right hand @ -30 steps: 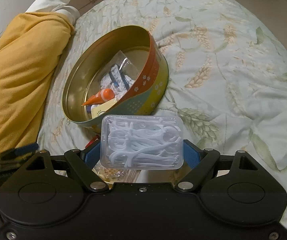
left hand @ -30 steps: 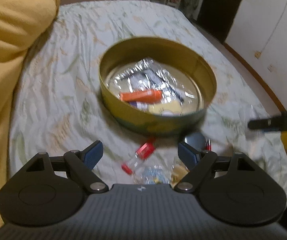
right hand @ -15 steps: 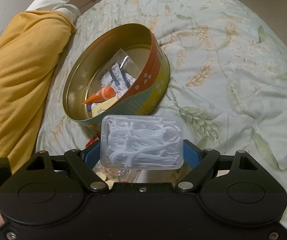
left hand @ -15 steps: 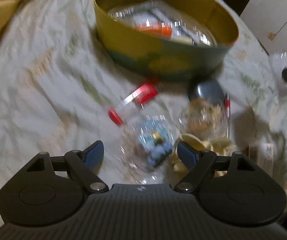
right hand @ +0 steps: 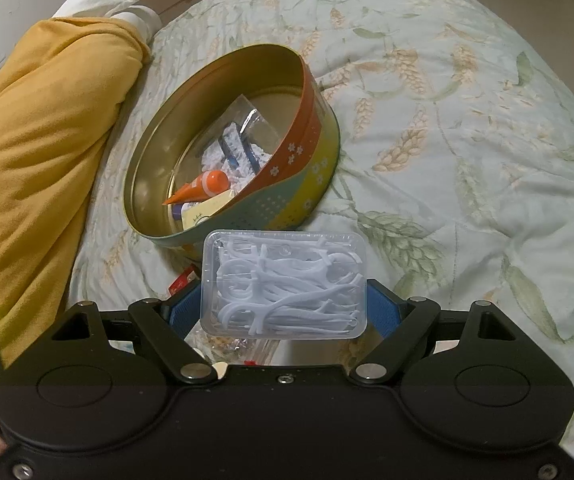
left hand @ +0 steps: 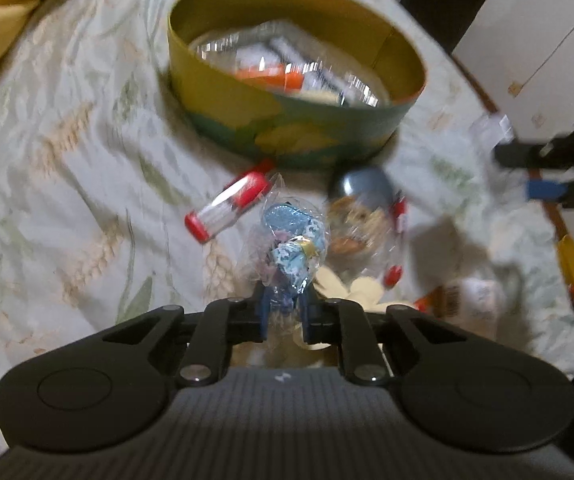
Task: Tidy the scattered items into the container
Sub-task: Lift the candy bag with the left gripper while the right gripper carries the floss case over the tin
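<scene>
A round tin (left hand: 287, 132) stands on the bed and holds an orange tube (right hand: 203, 188), a clear packet and a yellow card. In front of it lies a clear bag of blue-wrapped sweets (left hand: 291, 248). My left gripper (left hand: 283, 314) is closing its jaws on the near end of this bag, and the blue pads pinch the plastic. The left wrist view is blurred. My right gripper (right hand: 285, 314) hovers near the tin (right hand: 299, 184), shut on a clear box of white floss picks (right hand: 287, 284).
A red-capped clear tube (left hand: 227, 208), a second clear bag with brown snacks (left hand: 361, 220) and cream pieces (left hand: 363, 292) lie around the sweets. A yellow blanket (right hand: 35, 160) runs along the left of the bed. The floral bedspread (right hand: 467, 140) stretches to the right.
My left gripper dropped toward the items in front of the tin and its jaws went from wide apart to pinched on the sweets bag. The right gripper kept still with the floss box.
</scene>
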The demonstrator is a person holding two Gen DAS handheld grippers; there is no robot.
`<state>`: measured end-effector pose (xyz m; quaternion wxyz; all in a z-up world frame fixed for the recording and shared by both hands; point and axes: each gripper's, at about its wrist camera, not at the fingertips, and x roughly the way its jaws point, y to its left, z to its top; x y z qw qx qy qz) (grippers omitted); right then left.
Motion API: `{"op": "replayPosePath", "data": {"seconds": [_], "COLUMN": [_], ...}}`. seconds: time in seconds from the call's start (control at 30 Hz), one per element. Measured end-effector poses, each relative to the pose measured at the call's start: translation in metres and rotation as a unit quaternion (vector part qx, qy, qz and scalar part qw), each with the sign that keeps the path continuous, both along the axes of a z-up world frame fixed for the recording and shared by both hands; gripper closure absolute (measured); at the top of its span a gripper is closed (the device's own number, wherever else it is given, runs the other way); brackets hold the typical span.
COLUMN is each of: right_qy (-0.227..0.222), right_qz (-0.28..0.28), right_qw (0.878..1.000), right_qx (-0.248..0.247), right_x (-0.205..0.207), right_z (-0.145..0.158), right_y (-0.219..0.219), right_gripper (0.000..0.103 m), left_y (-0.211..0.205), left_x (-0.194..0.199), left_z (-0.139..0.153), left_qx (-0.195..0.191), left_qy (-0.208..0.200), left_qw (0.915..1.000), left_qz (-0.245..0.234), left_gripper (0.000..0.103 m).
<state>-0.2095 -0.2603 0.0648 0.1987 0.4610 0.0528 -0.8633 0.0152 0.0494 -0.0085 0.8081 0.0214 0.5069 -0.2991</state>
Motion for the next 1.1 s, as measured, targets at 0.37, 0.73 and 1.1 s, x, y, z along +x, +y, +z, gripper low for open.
{"op": "replayPosePath", "data": {"seconds": [0.37,0.73,1.1], "right_qy": [0.016,0.027,0.029], "right_qz": [-0.011,-0.016,-0.023], "right_qw": [1.0,0.998,0.998], "right_qx": [0.011,0.052,0.057], "right_x": [0.012,0.026,0.045], "right_z": [0.0,-0.006,0.009], "right_y": [0.0,-0.009,-0.012], "right_gripper": [0.019,0.019,0.019], "left_y": [0.032,0.043,0.038], "left_x": [0.001,-0.003,-0.006], "left_z": [0.028,0.022,0.022], "left_qx": [-0.059,-0.077,-0.086], "left_qy": [-0.025,-0.042,-0.05], "left_qw": [0.9972,0.995,0.9943], "left_qz": [0.04,0.049,0.038], "left_gripper": [0.086,0.086,0.086]}}
